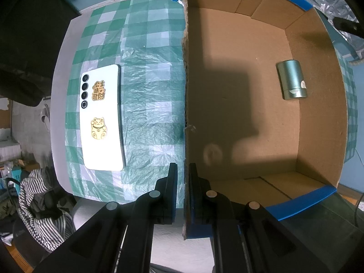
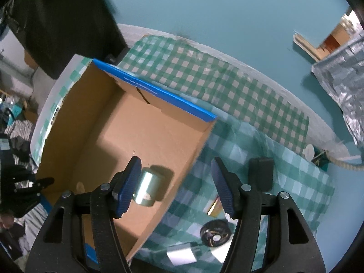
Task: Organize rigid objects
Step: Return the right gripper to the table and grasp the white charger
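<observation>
A small green metal canister lies on its side on the floor of an open cardboard box, at the right of the left-wrist frame and well apart from the walls. In the right-wrist view, the right gripper hangs above it with its blue fingers spread and nothing between them; the canister shows just beside the left finger, lower down in the box. The left gripper is clenched on the box's near wall at the bottom centre of its frame, steadying it. Outside the box, on the green-checked table, a white phone rests face down at centre left. In the right-wrist view a black block, a round black item and a white plug-like piece wait at lower right. The drop-off looks finished; the next move likely calls for the right gripper to clear the box rim and line up on another item.
</observation>
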Demonstrator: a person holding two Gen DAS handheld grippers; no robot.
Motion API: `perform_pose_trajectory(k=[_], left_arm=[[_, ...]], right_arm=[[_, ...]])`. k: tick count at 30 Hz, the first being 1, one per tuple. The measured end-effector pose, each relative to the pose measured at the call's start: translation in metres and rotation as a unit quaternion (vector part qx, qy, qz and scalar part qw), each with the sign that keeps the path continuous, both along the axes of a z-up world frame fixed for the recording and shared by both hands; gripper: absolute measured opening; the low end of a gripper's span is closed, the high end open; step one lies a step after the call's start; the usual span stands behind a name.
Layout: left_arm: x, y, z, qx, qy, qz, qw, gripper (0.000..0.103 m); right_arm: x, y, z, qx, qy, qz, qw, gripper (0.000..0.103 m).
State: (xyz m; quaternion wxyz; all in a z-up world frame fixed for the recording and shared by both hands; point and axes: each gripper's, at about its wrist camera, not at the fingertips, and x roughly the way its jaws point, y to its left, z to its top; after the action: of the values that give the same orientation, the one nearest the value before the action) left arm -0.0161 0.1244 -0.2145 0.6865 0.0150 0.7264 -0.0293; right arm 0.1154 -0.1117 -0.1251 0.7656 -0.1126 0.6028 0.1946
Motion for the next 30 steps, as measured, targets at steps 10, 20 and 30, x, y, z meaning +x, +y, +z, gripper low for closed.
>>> perform_pose_trajectory(k=[10,20,30], left_arm=[[0.001,-0.003,0.003,-0.001,-0.004,-0.005,1.0000,0.009],[0.001,-0.007,0.006,0.000,-0.007,-0.008,0.9999,0.009],[0.001,-0.007,0.006,-0.001,-0.007,-0.008,0.9999,0.009]], right_arm=[[-0.018,-0.040,0.013,-0.005,-0.002,-0.041,0.999,0.064],[-0.034,-0.084,0.010,-0.007,0.010,-0.090,0.996,0.068],[-0.047,-0.140,-0.009,-0.015,0.043,-0.153,0.987,0.069]])
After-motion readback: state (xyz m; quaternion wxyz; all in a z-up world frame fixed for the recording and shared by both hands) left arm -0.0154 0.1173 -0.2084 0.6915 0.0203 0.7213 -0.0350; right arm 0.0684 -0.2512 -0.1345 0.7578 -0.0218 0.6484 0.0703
